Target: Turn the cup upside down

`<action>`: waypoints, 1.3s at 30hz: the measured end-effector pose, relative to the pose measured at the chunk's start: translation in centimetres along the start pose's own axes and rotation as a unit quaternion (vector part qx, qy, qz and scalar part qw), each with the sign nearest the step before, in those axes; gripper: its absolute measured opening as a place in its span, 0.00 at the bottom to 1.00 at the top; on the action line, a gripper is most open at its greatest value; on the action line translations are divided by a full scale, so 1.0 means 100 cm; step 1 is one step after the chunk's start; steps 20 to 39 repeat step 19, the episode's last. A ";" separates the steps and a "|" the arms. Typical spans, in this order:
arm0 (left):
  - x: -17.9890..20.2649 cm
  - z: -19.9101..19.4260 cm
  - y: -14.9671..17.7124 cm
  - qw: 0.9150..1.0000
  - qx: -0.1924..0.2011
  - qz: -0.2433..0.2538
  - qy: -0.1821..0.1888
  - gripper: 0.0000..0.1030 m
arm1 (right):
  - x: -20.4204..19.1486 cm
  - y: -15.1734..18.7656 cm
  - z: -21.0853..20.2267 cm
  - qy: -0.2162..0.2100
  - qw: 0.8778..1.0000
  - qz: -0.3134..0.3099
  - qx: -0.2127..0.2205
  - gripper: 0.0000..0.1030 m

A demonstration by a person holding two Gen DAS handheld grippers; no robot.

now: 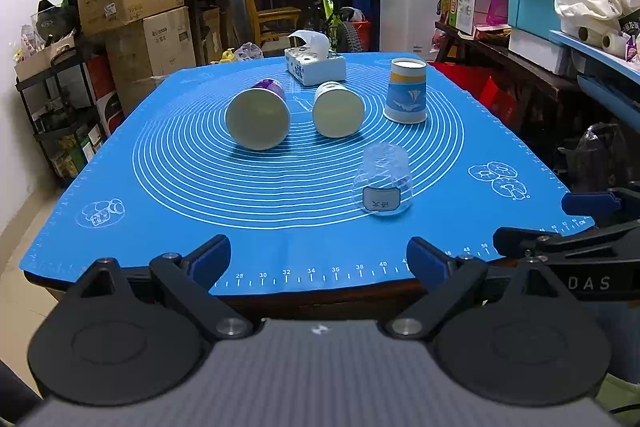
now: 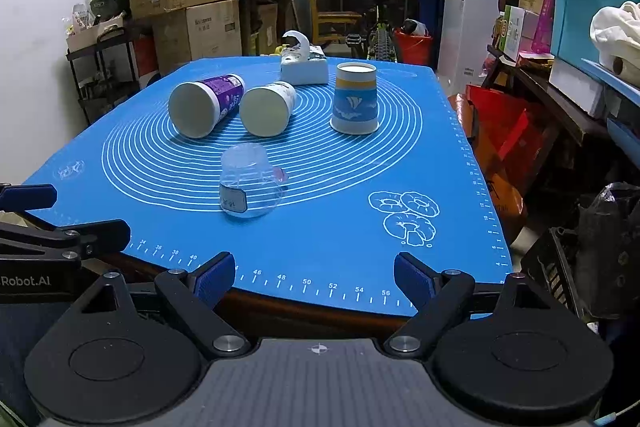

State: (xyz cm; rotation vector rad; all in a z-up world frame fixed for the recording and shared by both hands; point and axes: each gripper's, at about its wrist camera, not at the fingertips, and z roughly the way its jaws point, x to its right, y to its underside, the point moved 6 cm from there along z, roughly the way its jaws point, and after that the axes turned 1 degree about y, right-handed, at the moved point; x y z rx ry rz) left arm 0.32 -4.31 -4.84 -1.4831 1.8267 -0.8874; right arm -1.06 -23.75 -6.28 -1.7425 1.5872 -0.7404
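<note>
Wooden table [image 1: 320, 301], covered by blue ringed baking mat [image 1: 180, 211]. On mat: purple-printed cup [image 1: 258, 117] and white cup [image 1: 338, 111] lying sideways; blue-banded cup [image 1: 406, 91] and clear plastic cup [image 1: 383, 185] inverted; tissue box [image 1: 316, 65] at far edge.

Left gripper [image 1: 319, 259]: matte black linkage arms, silver pivot screws, round black discs at the base, blue ribbed fingertips [image 1: 214, 254], grey textured body with a small crosshair mark. Right gripper [image 2: 315, 277]: identical build; white lettering "Robot.AI" and "DAS" appears on the housings.
</note>
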 end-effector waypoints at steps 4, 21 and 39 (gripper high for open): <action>0.000 0.000 0.000 1.000 0.000 0.000 0.000 0.91 | 0.000 0.000 0.000 0.000 1.000 0.000 0.000 0.85; 0.004 0.000 -0.001 1.000 0.008 0.008 -0.001 0.93 | 0.001 0.002 0.001 -0.002 1.000 0.003 -0.002 0.85; 0.004 0.000 -0.001 1.000 0.008 0.008 -0.001 0.93 | 0.001 0.002 0.001 -0.002 1.000 0.003 -0.002 0.85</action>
